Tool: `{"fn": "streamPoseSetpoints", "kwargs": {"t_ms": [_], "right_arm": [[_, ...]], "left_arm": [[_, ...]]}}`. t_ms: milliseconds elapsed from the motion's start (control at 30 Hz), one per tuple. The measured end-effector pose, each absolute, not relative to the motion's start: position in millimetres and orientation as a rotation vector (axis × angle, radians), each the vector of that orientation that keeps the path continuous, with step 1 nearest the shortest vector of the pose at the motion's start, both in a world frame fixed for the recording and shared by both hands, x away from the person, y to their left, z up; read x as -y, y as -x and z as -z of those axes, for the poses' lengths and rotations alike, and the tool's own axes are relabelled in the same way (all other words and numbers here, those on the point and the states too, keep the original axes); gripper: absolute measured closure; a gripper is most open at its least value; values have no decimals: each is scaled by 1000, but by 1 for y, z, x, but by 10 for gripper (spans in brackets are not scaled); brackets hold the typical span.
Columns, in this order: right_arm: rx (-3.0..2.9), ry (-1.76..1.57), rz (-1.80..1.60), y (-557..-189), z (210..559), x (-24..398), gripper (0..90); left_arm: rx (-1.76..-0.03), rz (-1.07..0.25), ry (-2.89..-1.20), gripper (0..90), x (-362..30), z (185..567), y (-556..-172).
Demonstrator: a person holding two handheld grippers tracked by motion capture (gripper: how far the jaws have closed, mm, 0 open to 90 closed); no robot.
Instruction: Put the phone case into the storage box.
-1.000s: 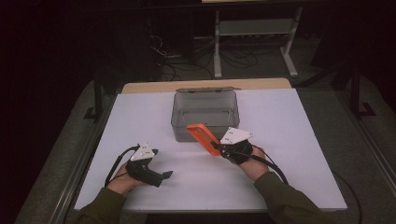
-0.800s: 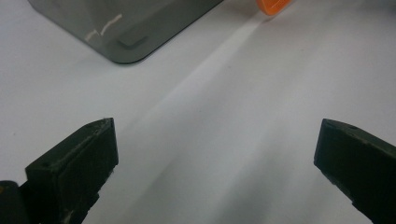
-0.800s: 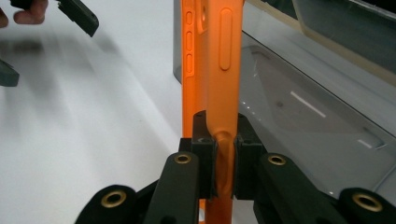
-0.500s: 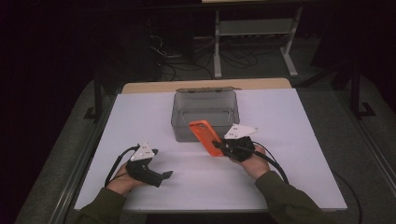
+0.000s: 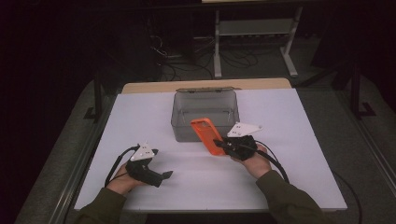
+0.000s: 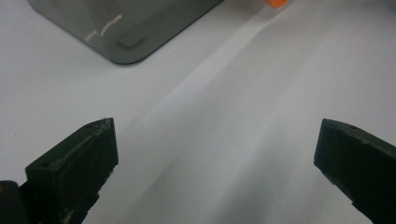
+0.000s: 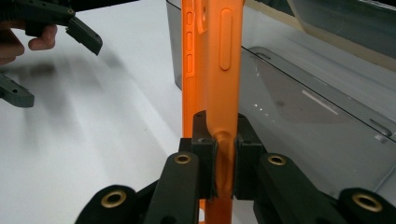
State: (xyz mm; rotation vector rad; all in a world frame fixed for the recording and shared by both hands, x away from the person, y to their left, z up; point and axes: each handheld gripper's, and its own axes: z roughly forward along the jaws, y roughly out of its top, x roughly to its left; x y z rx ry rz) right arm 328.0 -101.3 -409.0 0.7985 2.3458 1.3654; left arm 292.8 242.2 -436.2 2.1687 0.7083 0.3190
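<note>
An orange phone case (image 5: 205,134) is pinched by its near edge in my right gripper (image 5: 220,145), which is shut on it just in front of a clear grey plastic box (image 5: 205,99). In the right gripper view the orange phone case (image 7: 212,60) stands up from between the two pads (image 7: 206,154), its top reaching over the box's front wall (image 7: 299,135). My left gripper (image 5: 163,176) rests low on the white table near the front left, open with nothing between its fingertips (image 6: 88,154). A corner of the grey box (image 6: 126,28) lies ahead of it.
The white table top (image 5: 299,154) reaches to a wooden strip at the back. The box's lid (image 5: 208,88) hangs open behind it. Beyond the table stand a metal frame (image 5: 252,37) and floor cables in the dark.
My right gripper has carried the orange case a little further toward the box and slightly up. The left gripper has stayed where it was.
</note>
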Motion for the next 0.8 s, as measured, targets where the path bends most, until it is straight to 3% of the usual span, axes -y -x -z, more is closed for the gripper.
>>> {"fn": "streamPoseSetpoints", "kwargs": {"t_ms": [800], "right_arm": [[-2349,-792,-1375,-327,394,114,813]], "left_arm": [[-706,-320,-2167,0,-242,436,-293]]}}
